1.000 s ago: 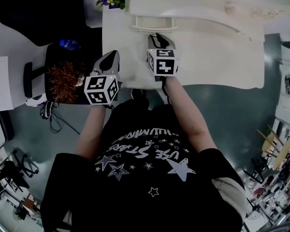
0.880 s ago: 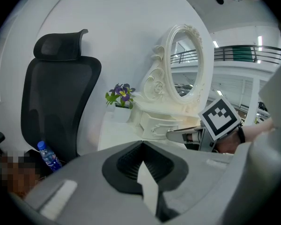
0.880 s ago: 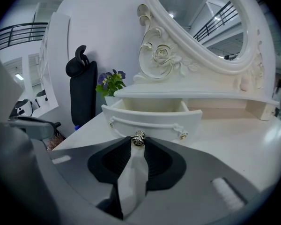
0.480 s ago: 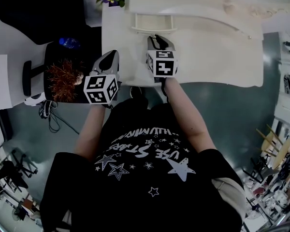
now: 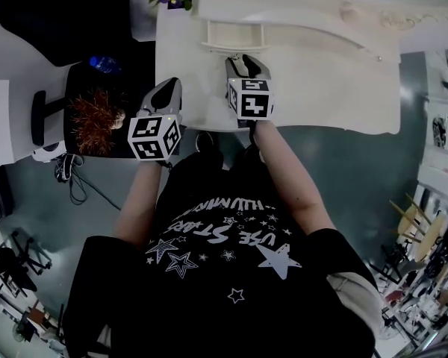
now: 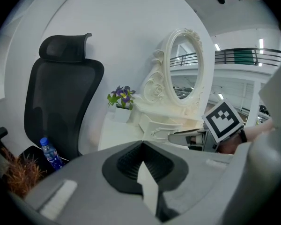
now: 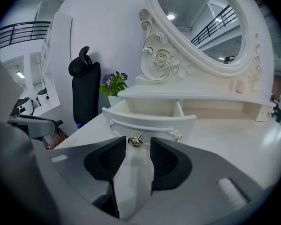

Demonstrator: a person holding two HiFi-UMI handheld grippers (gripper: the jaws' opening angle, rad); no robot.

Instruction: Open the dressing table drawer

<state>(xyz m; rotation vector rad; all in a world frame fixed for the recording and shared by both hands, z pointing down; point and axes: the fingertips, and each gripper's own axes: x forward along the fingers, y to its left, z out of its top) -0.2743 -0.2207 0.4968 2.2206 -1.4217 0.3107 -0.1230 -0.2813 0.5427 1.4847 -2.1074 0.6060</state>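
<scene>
Just past the right gripper [image 7: 136, 147] fingers [image 7: 107, 161], drawer knob [image 7: 135, 140].

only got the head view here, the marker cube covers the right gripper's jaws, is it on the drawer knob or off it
Observer: Off it. The right gripper view shows the right gripper with its jaws apart, and the knob sits just beyond the tips, not clamped.
Operator: is the drawer actually out
Observer: Yes. The drawer is pulled out toward that gripper, and the part of its inside that shows looks bare.
Operator: and the left one
Observer: The left gripper is shut with nothing between its jaws. It faces the mirror, not the drawer.
</scene>
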